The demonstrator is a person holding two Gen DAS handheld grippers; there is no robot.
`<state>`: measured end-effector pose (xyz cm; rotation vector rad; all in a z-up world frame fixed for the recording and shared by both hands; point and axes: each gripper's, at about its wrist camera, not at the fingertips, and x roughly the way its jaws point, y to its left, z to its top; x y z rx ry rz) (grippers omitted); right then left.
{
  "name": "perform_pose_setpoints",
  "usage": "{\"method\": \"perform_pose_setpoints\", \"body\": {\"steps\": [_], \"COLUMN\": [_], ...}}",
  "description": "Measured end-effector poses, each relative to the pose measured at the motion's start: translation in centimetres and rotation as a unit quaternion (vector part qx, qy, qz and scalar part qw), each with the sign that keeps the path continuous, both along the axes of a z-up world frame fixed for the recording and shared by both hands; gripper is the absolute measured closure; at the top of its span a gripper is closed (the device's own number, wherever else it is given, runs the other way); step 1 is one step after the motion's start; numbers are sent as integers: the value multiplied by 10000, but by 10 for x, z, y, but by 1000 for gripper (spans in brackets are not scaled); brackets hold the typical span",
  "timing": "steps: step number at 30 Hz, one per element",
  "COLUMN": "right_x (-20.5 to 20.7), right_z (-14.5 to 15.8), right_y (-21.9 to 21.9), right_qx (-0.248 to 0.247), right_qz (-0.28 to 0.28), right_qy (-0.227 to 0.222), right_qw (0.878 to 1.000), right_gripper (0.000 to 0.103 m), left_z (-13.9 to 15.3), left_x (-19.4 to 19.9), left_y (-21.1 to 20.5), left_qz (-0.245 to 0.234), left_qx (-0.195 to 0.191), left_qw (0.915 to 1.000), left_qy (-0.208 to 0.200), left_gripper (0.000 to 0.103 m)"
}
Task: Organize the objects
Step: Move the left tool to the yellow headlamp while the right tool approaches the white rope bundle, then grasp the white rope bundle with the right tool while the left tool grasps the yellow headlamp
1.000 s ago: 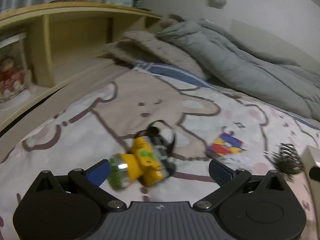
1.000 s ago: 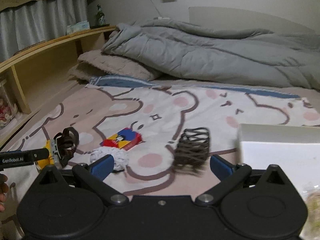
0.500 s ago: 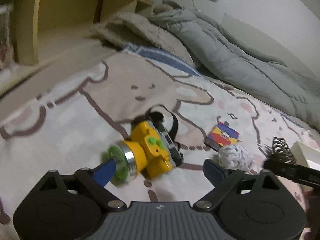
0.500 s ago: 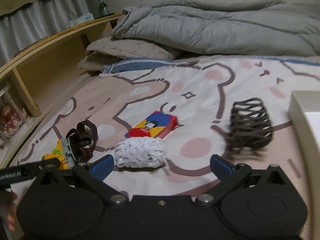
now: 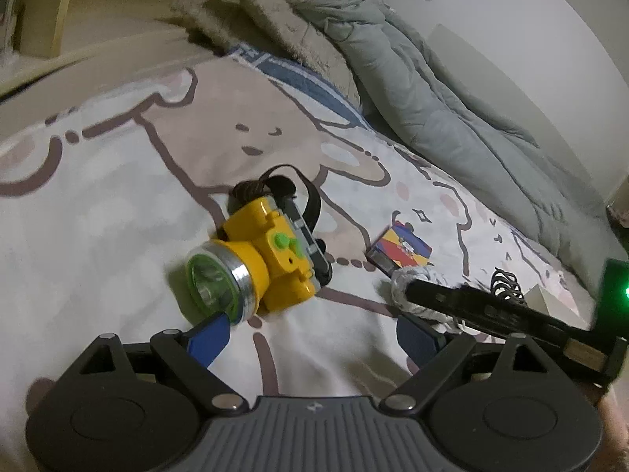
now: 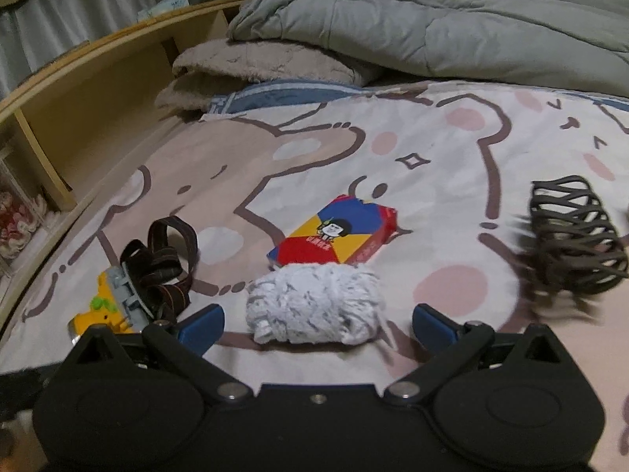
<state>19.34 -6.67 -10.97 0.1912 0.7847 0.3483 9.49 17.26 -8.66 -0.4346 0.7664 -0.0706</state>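
A yellow headlamp (image 5: 271, 259) with a dark strap lies on the cartoon bedsheet. Its green lens is just ahead of my left gripper's left fingertip (image 5: 210, 332). My left gripper (image 5: 312, 336) is open, and its pads press on nothing. In the right wrist view a white woolly bundle (image 6: 314, 306) lies just ahead of the open right gripper (image 6: 318, 325), between its two blue fingertips and not squeezed. Behind the bundle lies a colourful card box (image 6: 334, 236), and a dark wire coil (image 6: 574, 236) is to its right. The headlamp (image 6: 106, 310) shows at the lower left of that view.
A grey duvet (image 6: 432, 19) and a fuzzy pillow (image 6: 267, 63) are heaped at the far end of the bed. A wooden shelf unit (image 6: 78, 78) runs along the left. In the left wrist view, a pale box (image 5: 550, 299) stands on the right beyond the black bar of the right gripper (image 5: 491, 310).
My left gripper sank closer to the headlamp and its jaws narrowed a little. My right gripper swung left and down from the coil to the white bundle, coming into the left wrist view.
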Motion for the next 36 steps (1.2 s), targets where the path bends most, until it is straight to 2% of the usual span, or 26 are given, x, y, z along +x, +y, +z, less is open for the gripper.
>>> {"method": "perform_pose_setpoints", "body": {"steps": [1,4,5,7,11,16,19,27,30,34,36], "right_x": [3,9,9,8,-2,-24,-39,-66,-66,-65,-63], "right_z": [-2,-7,-6,-4,2,15,25,34,33,33,33], "right_y": [3,11,13,11,2,-19,-33,-66,-78,-88,-92], "right_qx": [-2,-161,-286,-298,-465,-555,-577,-187,-70,66,133], "right_qz": [8,16,-2,94,158,242,278,66,-41,-164,-219], "right_qy": [53,92,65,42,-31,-154,-253,-419,-343,-321,-268], "right_qw": [10000,9998,9996,9995,9988,9980,9976,9989,9994,9993,9993], "right_gripper": [2,23,24,25,27,27,27,27,27,27,27], "left_z": [-1,-5,-6,-6,-3,7,6,0,-3,-4,-5], "left_x": [0,3,4,5,6,-6,-4,9,12,13,13], "left_y": [-1,0,0,-3,-11,-10,-12,-20,-23,-30,-38], "left_qz": [-19,-162,-235,-290,-352,-126,1,19,6,-209,-317], "left_qx": [-22,-364,-542,-651,-392,351,640,1111,1036,602,566], "left_qw": [10000,9992,9982,9975,9986,9993,9979,9938,9946,9980,9979], "left_qy": [15,45,55,13,-88,-19,52,-4,-2,-24,-20], "left_gripper": [12,15,17,17,17,16,15,15,15,15,15]}}
